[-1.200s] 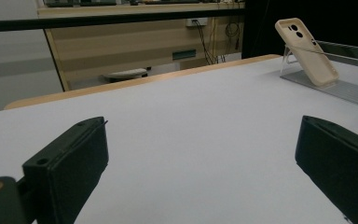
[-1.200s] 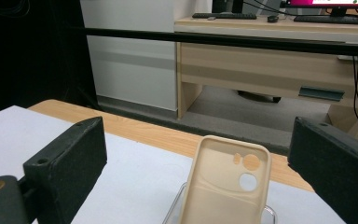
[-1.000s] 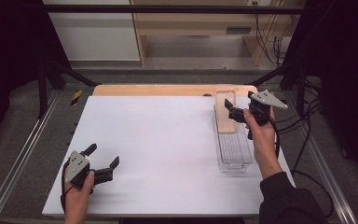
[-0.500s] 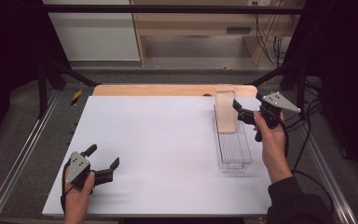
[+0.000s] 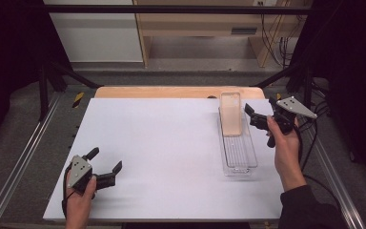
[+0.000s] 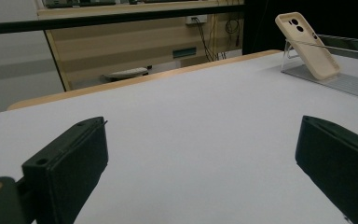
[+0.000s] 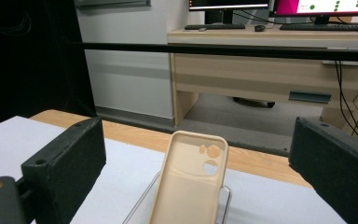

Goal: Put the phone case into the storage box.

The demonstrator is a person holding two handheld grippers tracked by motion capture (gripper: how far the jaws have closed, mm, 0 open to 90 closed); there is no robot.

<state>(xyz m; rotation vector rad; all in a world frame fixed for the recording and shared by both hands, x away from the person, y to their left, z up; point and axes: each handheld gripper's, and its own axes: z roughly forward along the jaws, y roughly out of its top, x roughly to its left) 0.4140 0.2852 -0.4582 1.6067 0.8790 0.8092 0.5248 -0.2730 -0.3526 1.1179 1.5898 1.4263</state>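
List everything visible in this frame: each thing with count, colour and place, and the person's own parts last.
phone case: one, beige, leaning on the far end of the tray
tray: one, clear plastic, right side of the table
table: one, white top with a wooden far edge
desk: one, light wood, beyond the table, monitors and keyboard on it
left gripper: one, black, open, near left corner, empty
right gripper: one, black, open, beside the tray's far end, empty
hands: two, one on each gripper
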